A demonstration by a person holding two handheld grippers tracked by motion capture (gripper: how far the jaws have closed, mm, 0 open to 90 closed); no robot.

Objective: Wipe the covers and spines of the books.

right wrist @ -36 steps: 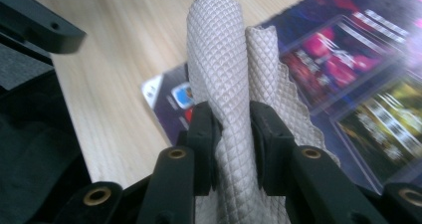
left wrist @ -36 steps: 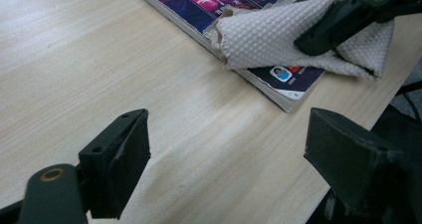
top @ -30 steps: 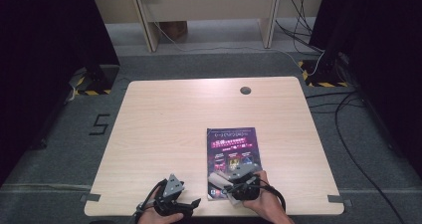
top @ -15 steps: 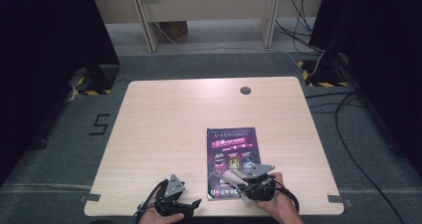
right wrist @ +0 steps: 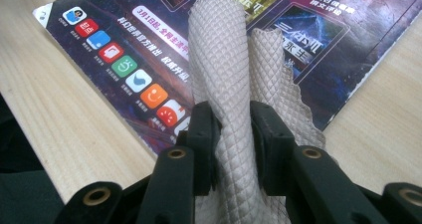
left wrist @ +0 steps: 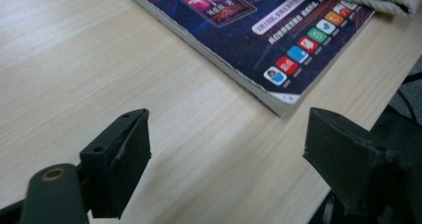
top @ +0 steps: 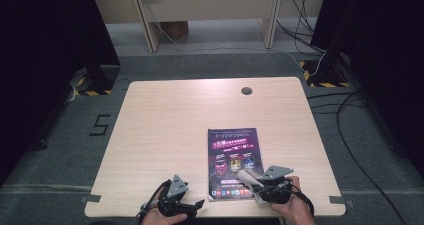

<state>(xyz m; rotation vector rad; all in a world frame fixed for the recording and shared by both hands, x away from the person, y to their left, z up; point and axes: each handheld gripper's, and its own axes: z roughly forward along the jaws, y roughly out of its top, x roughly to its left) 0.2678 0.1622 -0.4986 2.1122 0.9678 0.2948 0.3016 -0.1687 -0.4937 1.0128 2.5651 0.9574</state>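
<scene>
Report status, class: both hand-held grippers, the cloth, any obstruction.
Right hand-held gripper shut on beige quilted fabric cloth, over dark glossy magazine. Left hand-held gripper open, on pale wooden table. No obstruction.

Table [top: 170, 130]: the whole left half and the far half lie bare; a gripper could pass there freely. Only a small round grommet hole [top: 246, 90] sits near the far edge. Magazine [top: 235, 162] lies flat at near right, low enough to pass over. Right gripper [top: 252, 181] with bunched cloth [right wrist: 221, 59] occupies the magazine's near right corner. Left gripper [top: 192, 206] sits at the near edge, just left of the magazine; bare wood lies between its jaws.
</scene>
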